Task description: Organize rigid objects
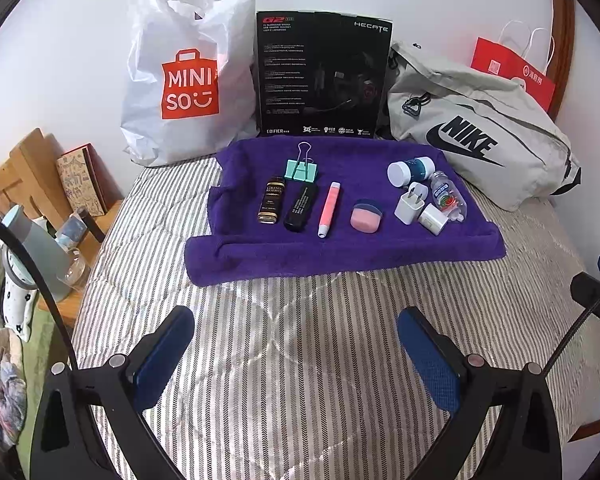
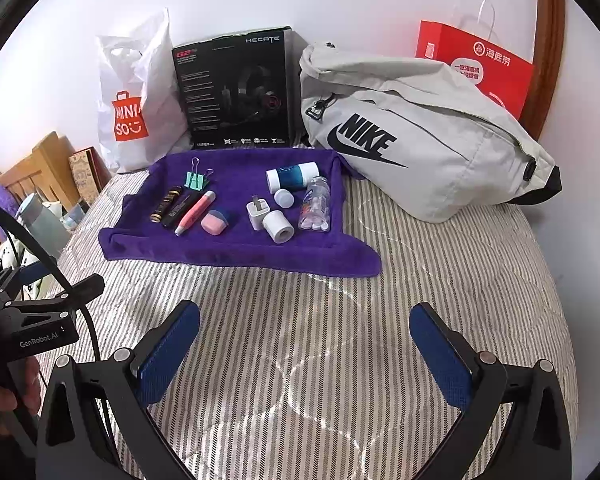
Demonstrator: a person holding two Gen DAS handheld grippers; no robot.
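Fuzzy purple towel (image 1: pixel 340 248) w/ small hard items.

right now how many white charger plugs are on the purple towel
2. One charger plug stands prongs-up right of the pink eraser; the other charger plug lies beside it, nearer the towel's front edge. None seem hidden.

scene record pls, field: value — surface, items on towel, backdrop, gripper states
surface: striped quilt with a purple towel laid on it
towel_left: green binder clip, dark tube, black stick, pink pen
towel_middle: pink eraser
towel_right: white-capped jar, two white chargers, pill bottle
backdrop: white shopping bag, black headset box, grey bag
left gripper: open, holding nothing
right gripper: open, holding nothing
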